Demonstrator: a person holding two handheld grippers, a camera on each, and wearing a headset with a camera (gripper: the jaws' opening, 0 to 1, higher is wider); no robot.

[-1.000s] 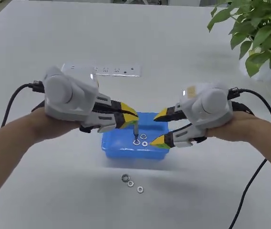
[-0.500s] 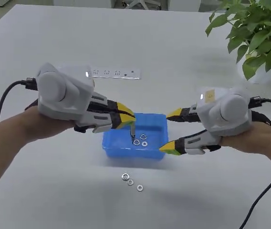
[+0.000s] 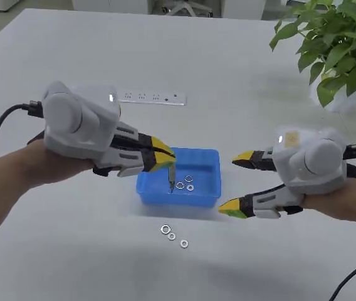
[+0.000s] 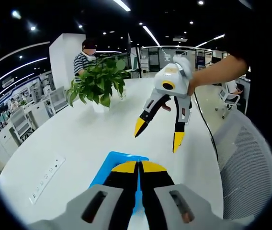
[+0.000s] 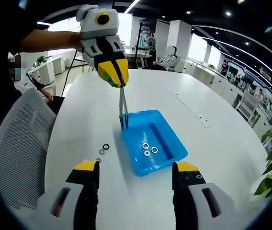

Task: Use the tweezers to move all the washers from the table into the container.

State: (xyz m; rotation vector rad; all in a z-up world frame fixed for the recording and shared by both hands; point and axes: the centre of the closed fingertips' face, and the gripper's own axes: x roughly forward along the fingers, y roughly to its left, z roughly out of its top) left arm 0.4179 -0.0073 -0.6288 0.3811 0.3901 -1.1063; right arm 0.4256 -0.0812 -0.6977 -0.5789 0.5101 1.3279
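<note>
Over the blue container (image 3: pixel 210 154), near mid-desk, the left gripper (image 3: pixel 165 155) has its jaws pressed together on the tweezers (image 3: pixel 172 177). It pinches them by the upper end so the legs hang down w/ the tips just above the container floor. Whether the tips carry anything is too small to tell. The right gripper (image 3: pixel 228 184) hangs at the container's right side, jaws spread wide, holding nothing.

Task's things: three stowed washers (image 3: pixel 185 183) lie close together on the container floor. Three loose washers (image 3: pixel 173 236) sit in a short row on the desk (image 3: pixel 65 257) just in front of the container, on the person's side, one darker than the other two.

Handling, as a judgement: the washers look like small flat metal rings, so prob. light, stiff, smooth and slippery. Lying flat, they give the tips little edge. Best hold is prob. one tweezer leg through the hole and one outside, nipping the band. A hard squeeze could flick a ring away. The tweezers look thin and springy, so pressure matters.

Surface: the desk is pale, matte and flat, w/ a white power strip (image 3: pixel 150 97) beyond the container and a leafy potted plant (image 3: pixel 335 44) at far right. Room: open-plan office w/ ceiling strip lights, other desks, mesh chairs, people far off.
</note>
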